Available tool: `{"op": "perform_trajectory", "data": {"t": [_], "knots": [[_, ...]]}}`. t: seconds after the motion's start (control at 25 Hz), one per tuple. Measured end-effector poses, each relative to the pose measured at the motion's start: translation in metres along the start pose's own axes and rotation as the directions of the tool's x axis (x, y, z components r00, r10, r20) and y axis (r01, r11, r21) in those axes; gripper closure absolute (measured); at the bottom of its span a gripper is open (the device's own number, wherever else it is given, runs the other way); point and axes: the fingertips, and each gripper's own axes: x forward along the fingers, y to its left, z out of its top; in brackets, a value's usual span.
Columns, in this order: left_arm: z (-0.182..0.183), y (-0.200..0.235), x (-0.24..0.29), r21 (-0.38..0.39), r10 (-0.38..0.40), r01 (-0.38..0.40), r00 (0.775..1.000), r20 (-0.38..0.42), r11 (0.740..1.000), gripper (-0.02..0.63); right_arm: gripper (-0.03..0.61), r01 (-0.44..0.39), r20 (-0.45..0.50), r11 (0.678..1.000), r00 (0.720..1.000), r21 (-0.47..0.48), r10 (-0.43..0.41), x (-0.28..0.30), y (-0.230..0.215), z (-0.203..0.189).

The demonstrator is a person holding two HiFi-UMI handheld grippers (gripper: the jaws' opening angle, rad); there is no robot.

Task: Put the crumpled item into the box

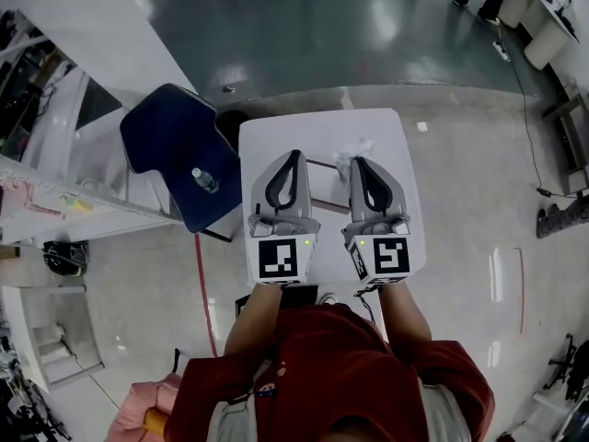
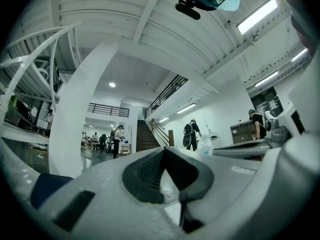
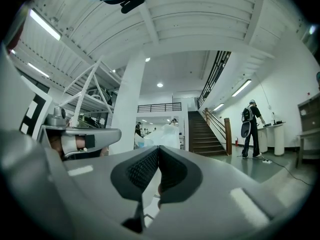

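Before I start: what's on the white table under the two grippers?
A crumpled white item shows at the tip of the right gripper, and one edge of a box between the grippers. The left gripper and the right one hide the rest of the box.

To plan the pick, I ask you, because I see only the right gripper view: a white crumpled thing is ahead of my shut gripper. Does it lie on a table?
Observer: Yes. The head view shows the crumpled item on a small white table, just beyond the tip of the right gripper.
Operator: And the left gripper, is it open?
Observer: No. The left gripper is shut and empty, held beside the right one.
Operator: Is anything near the table?
Observer: A dark blue chair stands at its left, with a bottle on it.
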Motion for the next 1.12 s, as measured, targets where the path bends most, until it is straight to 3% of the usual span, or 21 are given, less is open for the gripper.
{"op": "perform_trajectory", "data": {"t": [0.64,1.12], "knots": [[-0.040,0.042,0.034,-0.039,0.030,-0.031,0.999,-0.028,0.999,0.611,0.575,-0.056,-0.176,0.998,0.983,0.010,0.057,0.063,0.009,-0.074],[-0.077,0.081,0.052,-0.069,0.052,-0.057,0.996,-0.069,0.996,0.612,0.575,-0.108,-0.332,0.994,0.938,0.002,0.103,0.102,0.025,-0.143]]}}
